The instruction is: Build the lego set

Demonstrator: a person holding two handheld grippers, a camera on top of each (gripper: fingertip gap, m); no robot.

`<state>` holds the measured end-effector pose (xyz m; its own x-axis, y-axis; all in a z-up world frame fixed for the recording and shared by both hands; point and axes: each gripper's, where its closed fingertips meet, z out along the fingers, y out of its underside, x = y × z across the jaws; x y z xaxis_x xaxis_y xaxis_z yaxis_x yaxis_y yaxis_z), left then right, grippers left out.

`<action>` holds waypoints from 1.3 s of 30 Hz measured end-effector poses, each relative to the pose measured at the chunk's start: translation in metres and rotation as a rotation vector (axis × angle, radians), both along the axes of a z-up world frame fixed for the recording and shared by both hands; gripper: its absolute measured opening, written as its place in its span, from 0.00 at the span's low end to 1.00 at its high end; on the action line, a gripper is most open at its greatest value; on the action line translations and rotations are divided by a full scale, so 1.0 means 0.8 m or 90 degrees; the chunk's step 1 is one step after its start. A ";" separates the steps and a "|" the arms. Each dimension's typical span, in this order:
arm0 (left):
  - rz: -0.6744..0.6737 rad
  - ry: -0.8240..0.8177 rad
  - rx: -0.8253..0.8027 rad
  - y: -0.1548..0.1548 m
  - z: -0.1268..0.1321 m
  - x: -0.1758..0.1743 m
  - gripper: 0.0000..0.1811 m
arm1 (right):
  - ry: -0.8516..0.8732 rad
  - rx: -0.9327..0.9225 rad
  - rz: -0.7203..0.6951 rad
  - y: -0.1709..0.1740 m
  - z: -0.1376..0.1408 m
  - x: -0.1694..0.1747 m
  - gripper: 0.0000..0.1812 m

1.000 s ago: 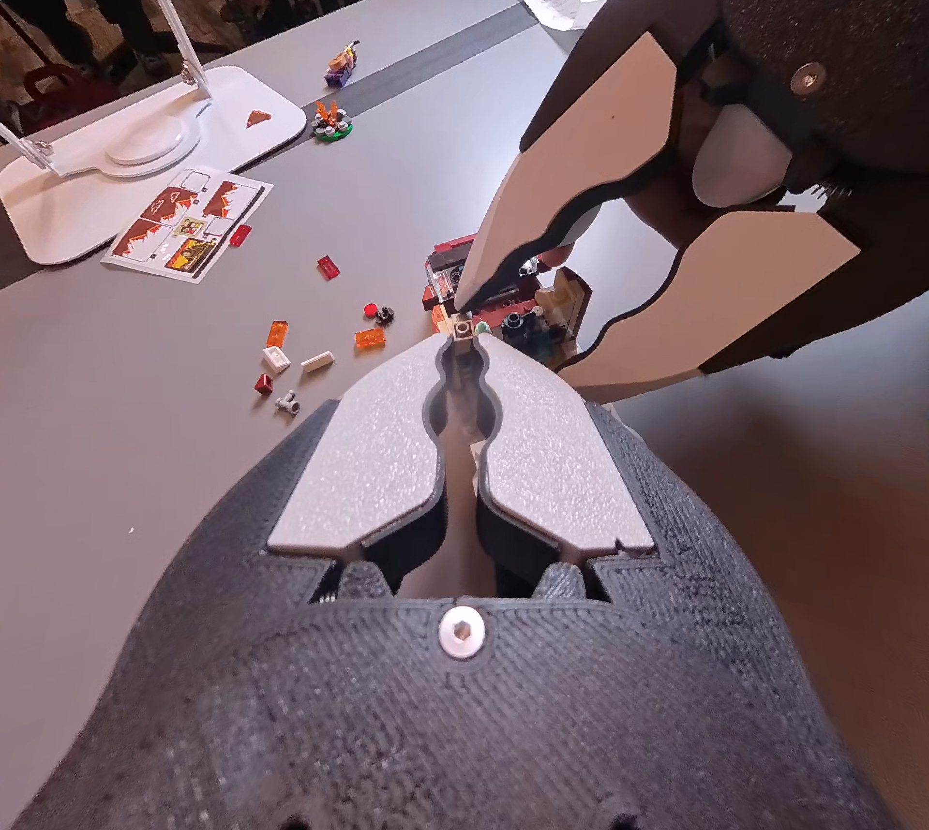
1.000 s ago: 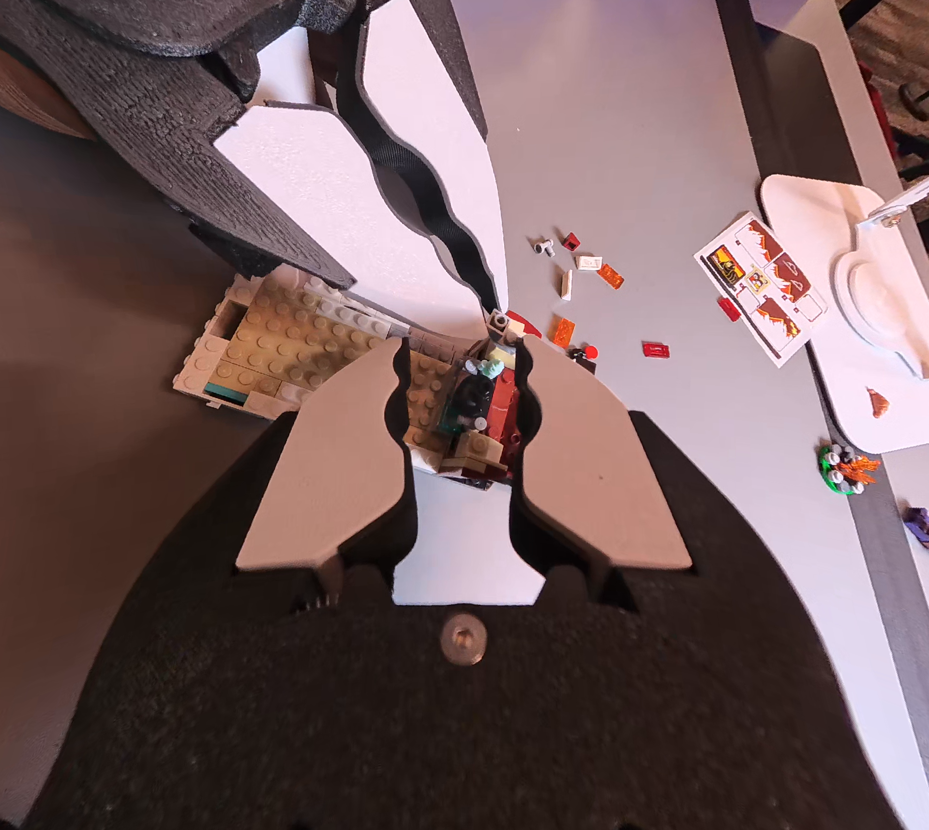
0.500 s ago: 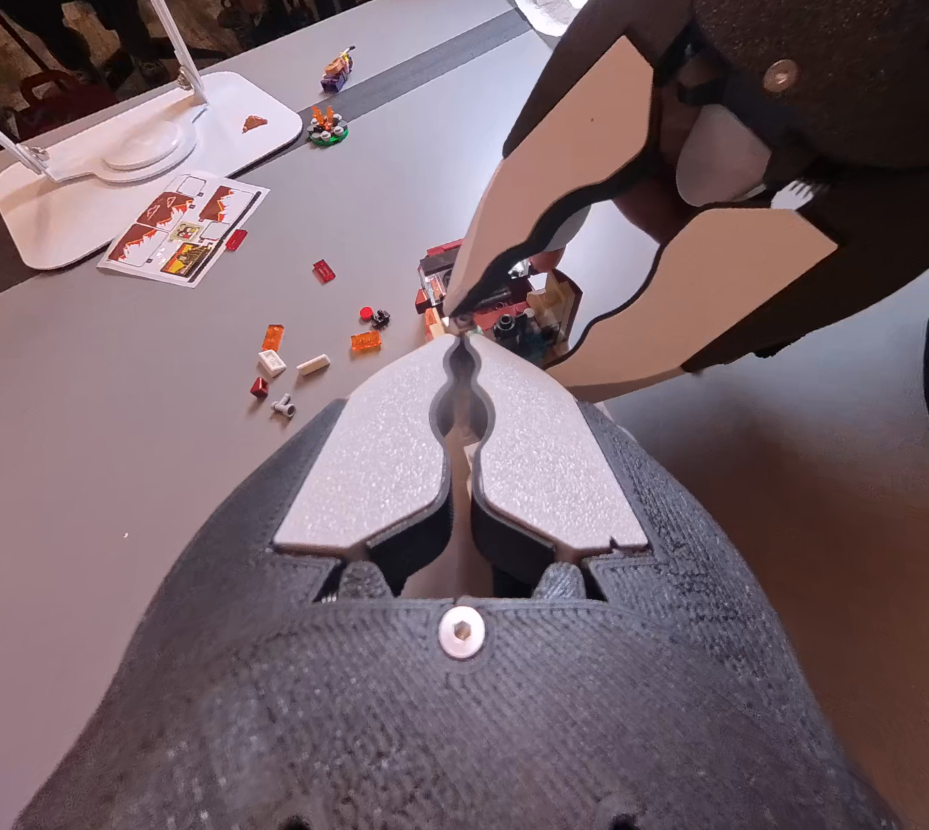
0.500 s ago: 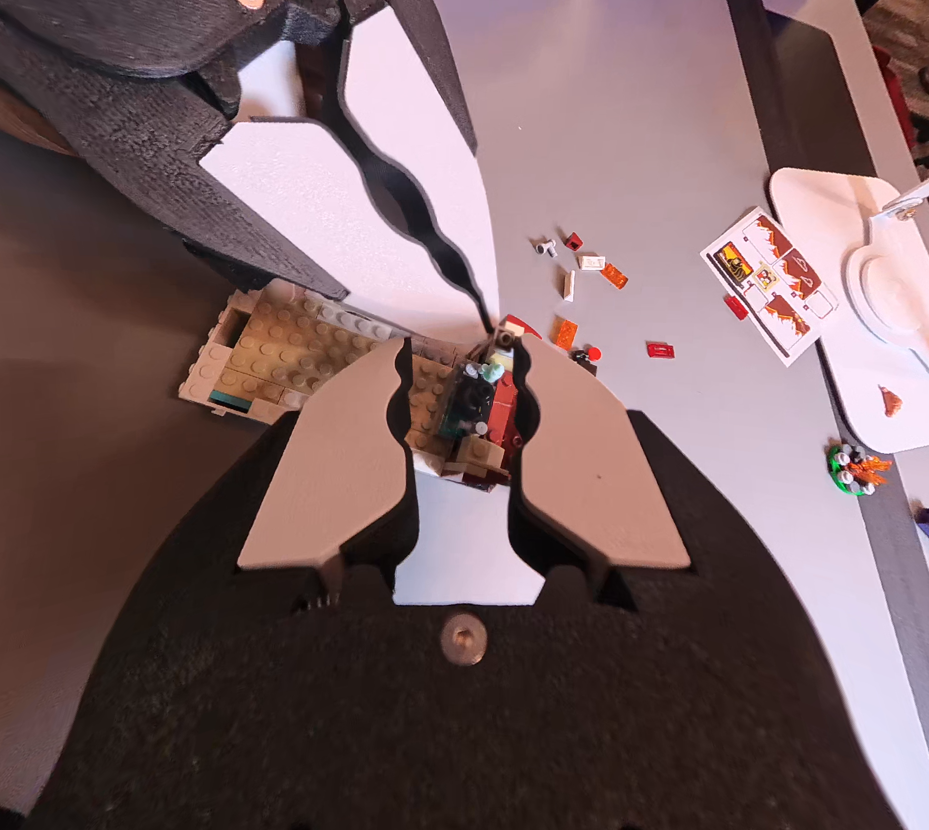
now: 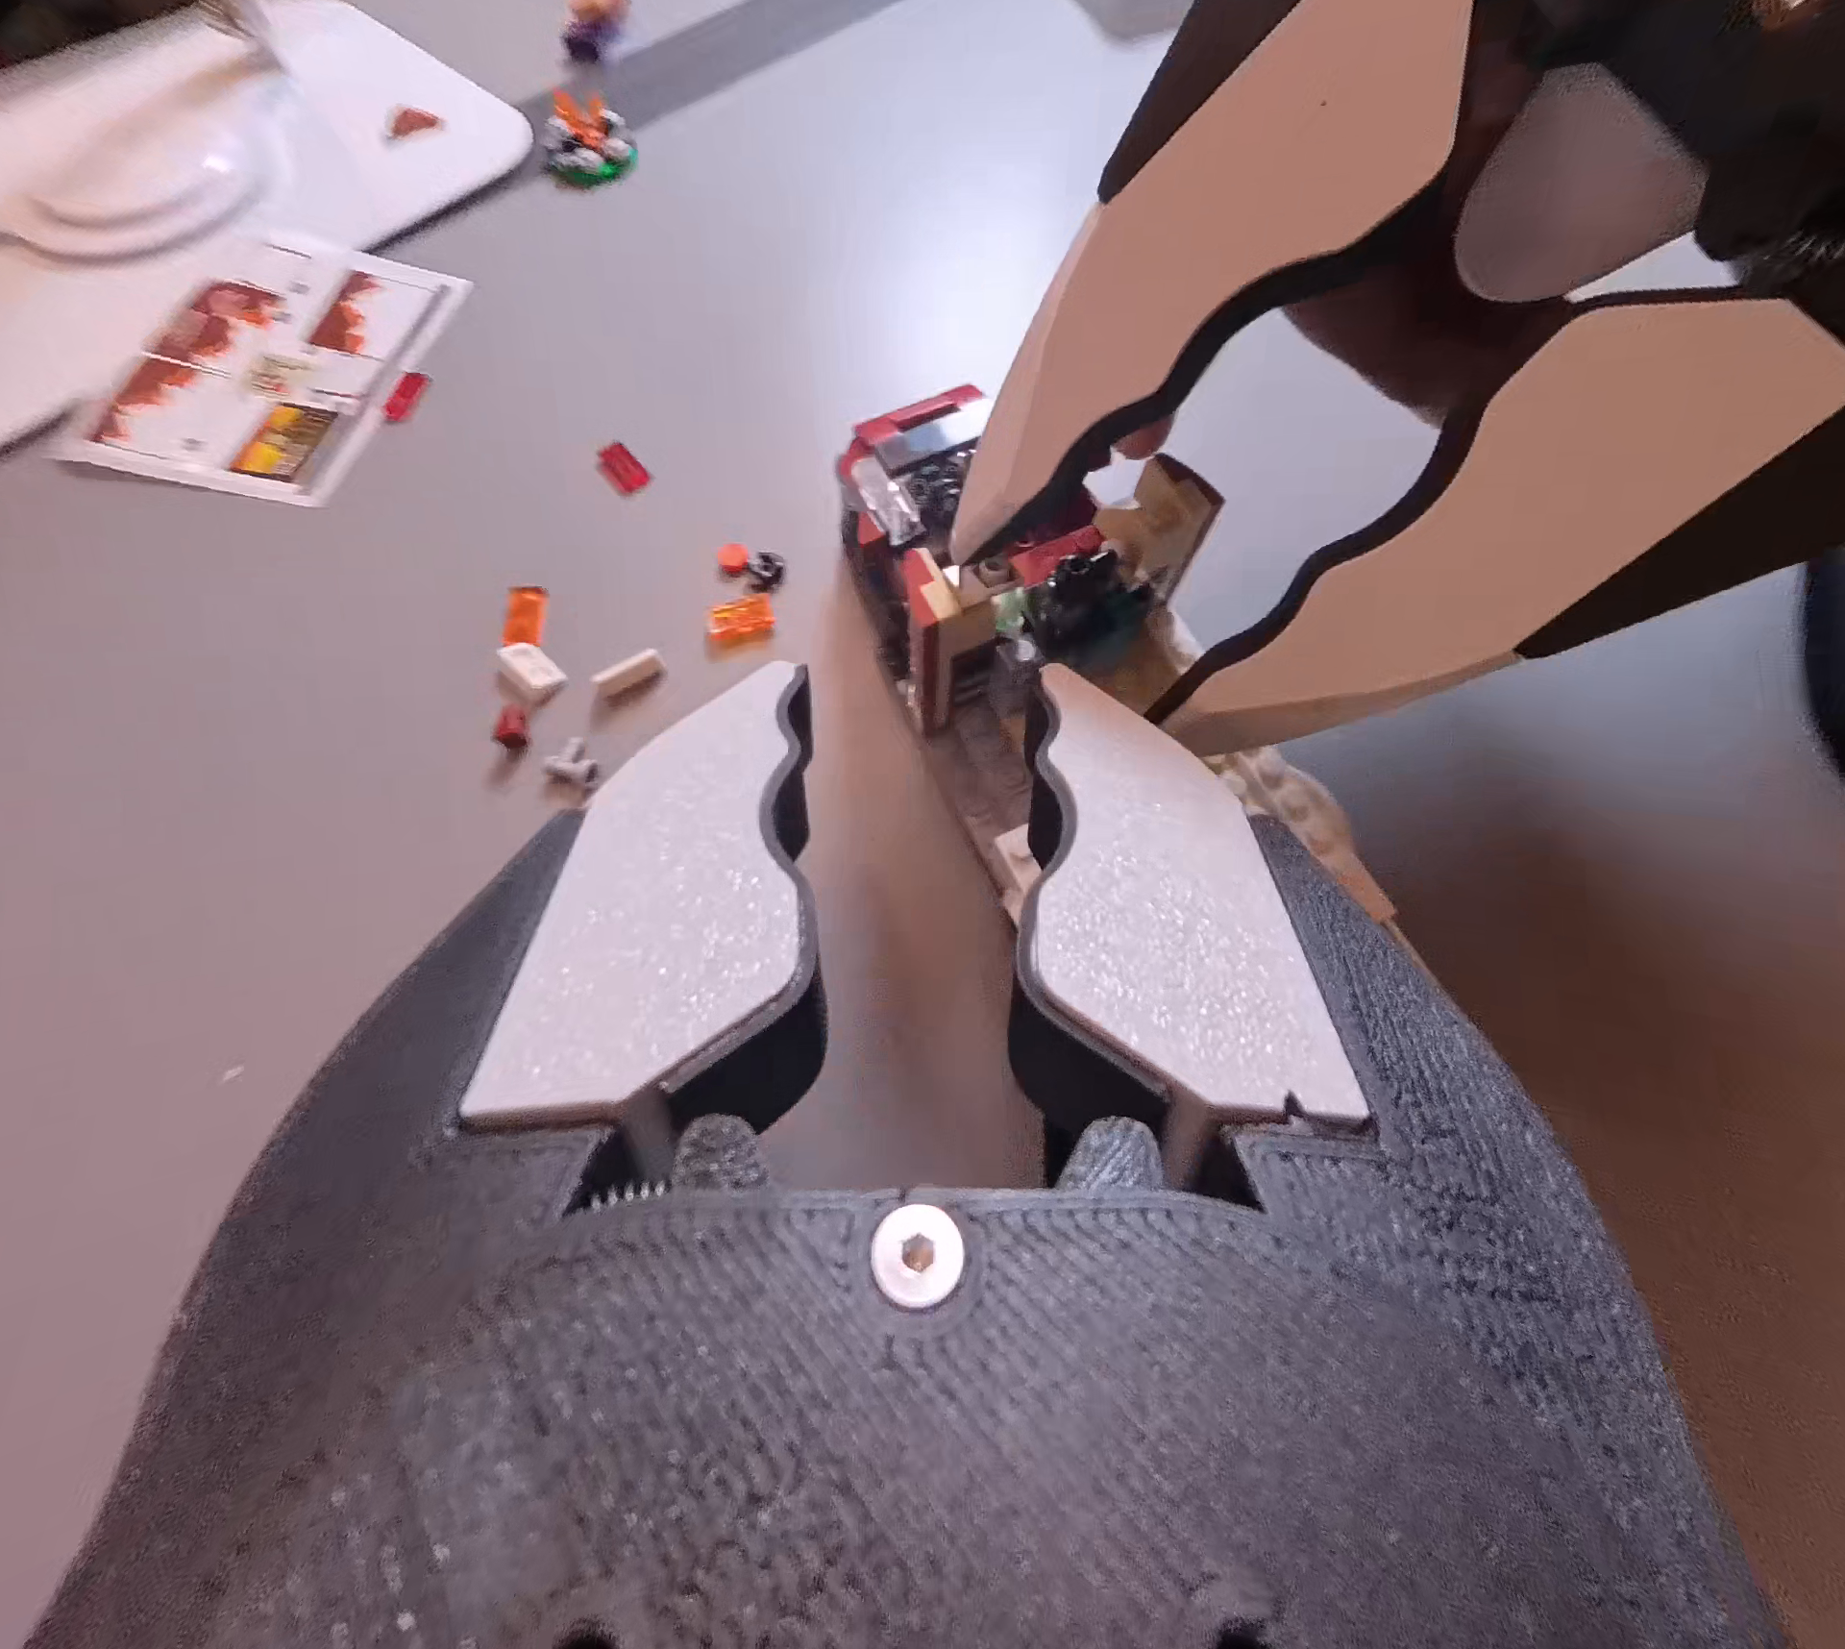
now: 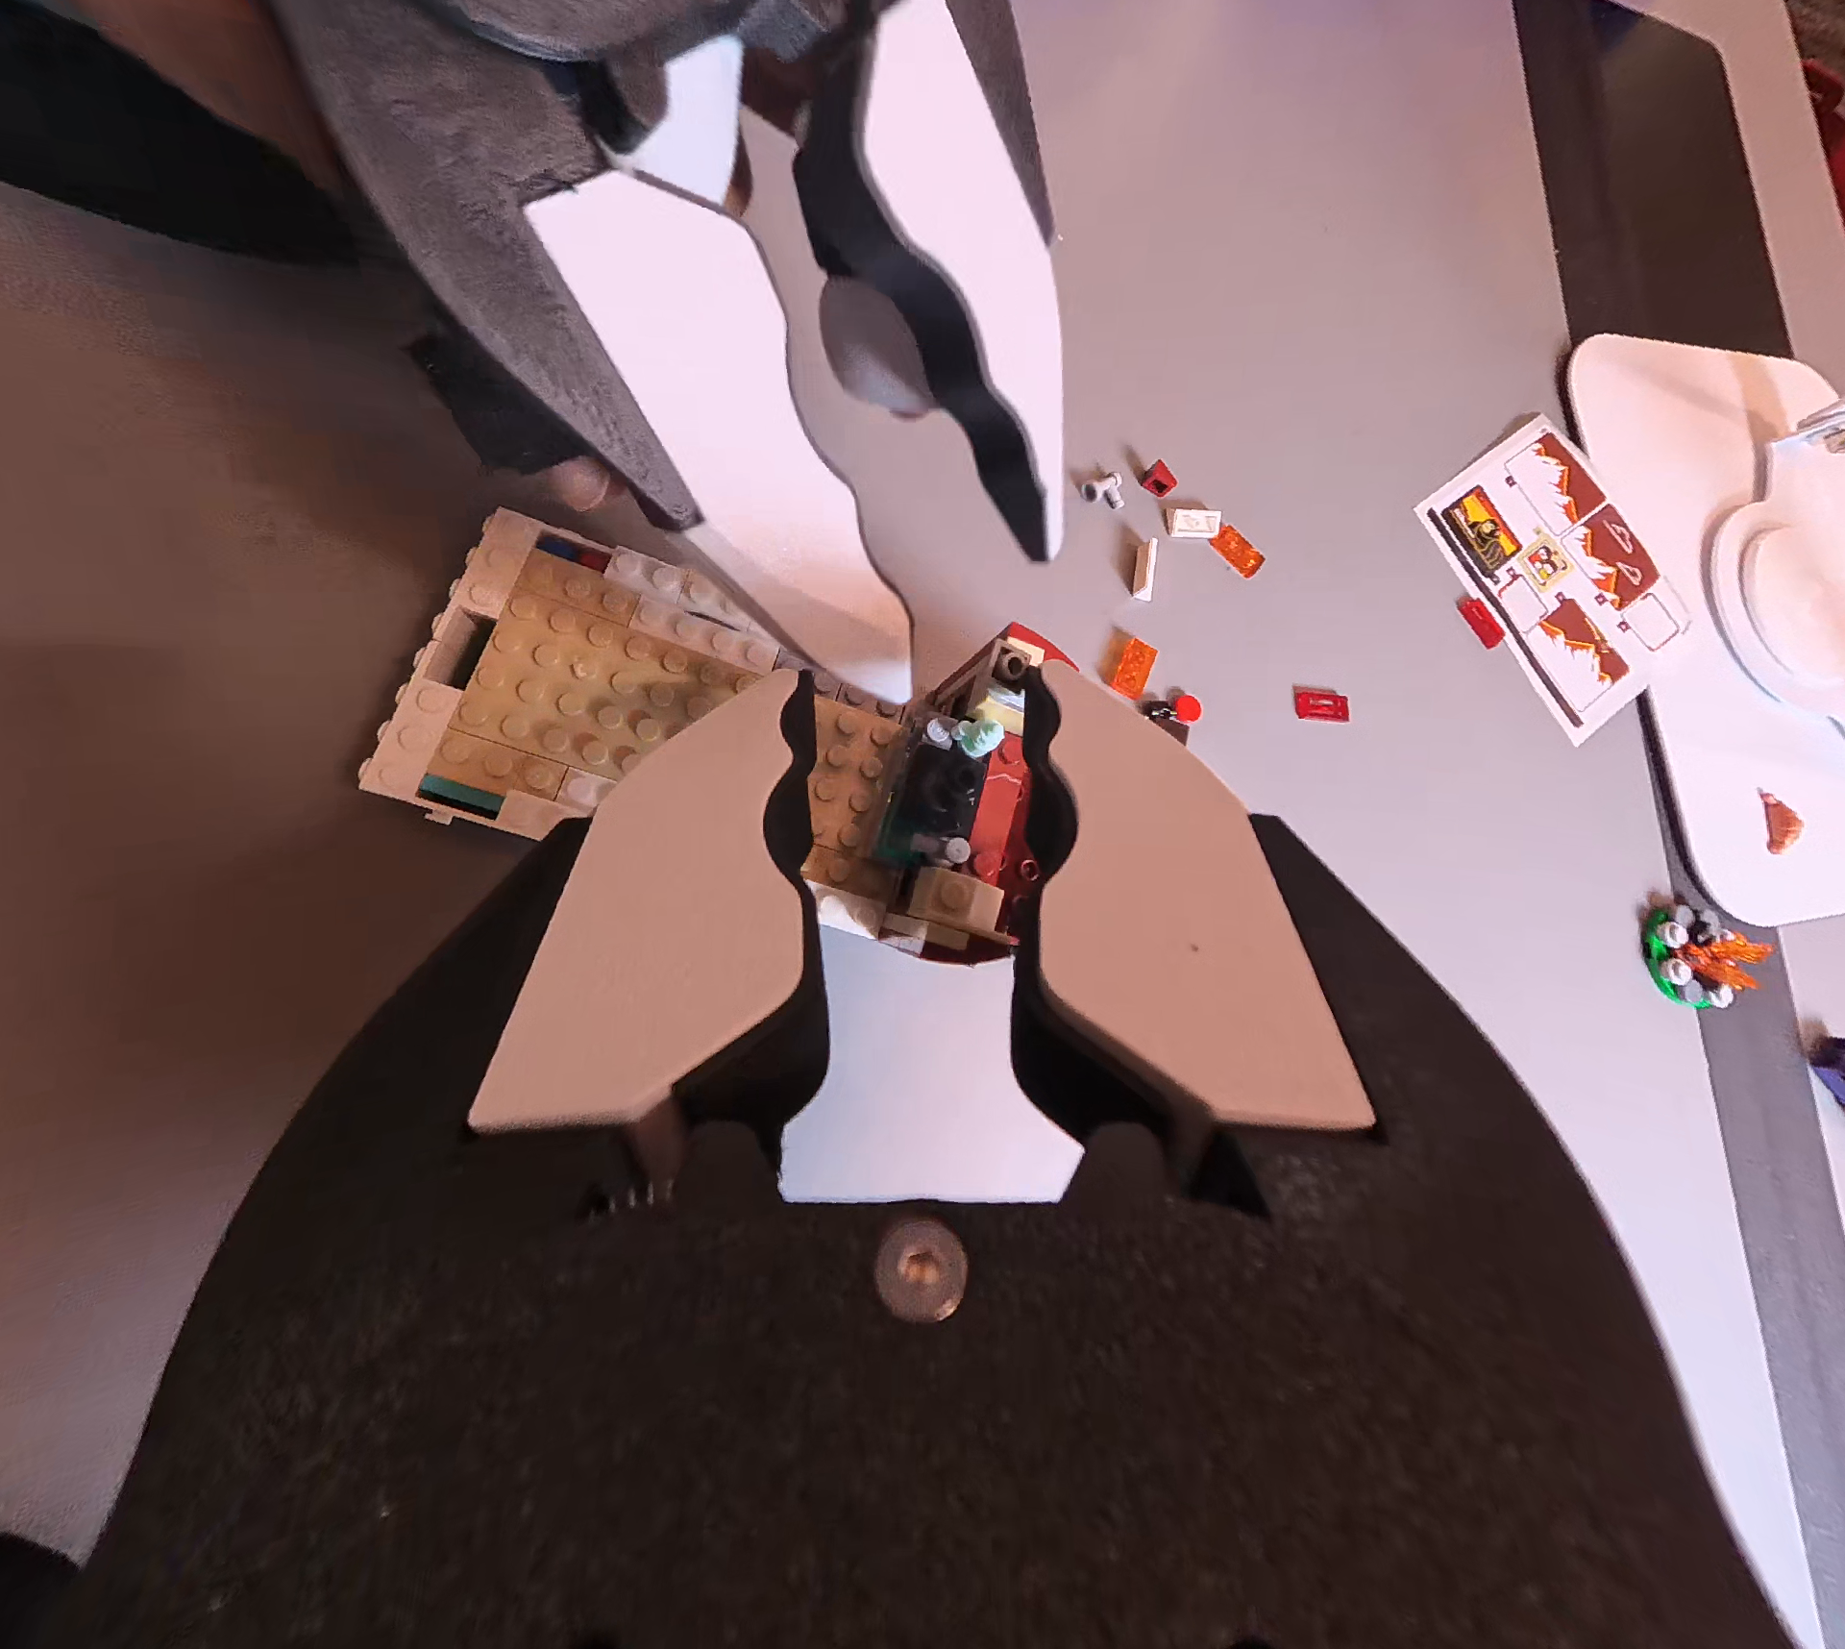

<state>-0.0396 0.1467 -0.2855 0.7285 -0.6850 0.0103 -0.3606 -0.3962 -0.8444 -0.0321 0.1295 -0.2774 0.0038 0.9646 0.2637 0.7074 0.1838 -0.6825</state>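
1. Left gripper (image 5: 919,683) gapes wide, empty; keep it clear of the build (image 6: 958,792), mid-table.
2. Right gripper (image 6: 919,683) straddles the build, parted, gripping nothing; judged best: steady it, then press the small tan brick (image 6: 1010,665) at its far end.

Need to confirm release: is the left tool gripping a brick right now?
No: the left tool is open with only bare table between its jaws.
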 end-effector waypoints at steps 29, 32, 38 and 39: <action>-0.137 -0.020 -0.027 -0.001 -0.009 0.017 0.13 | -0.086 0.063 0.002 0.004 -0.004 0.000 0.20; -0.137 -0.023 -0.029 -0.001 -0.009 0.017 0.13 | -0.082 0.074 0.004 0.004 -0.004 0.001 0.20; -0.140 -0.032 -0.036 0.000 -0.009 0.017 0.13 | -0.060 0.029 0.009 0.004 -0.002 0.000 0.20; -0.143 -0.036 -0.037 0.000 -0.009 0.017 0.13 | -0.048 0.008 0.006 0.003 -0.001 0.000 0.20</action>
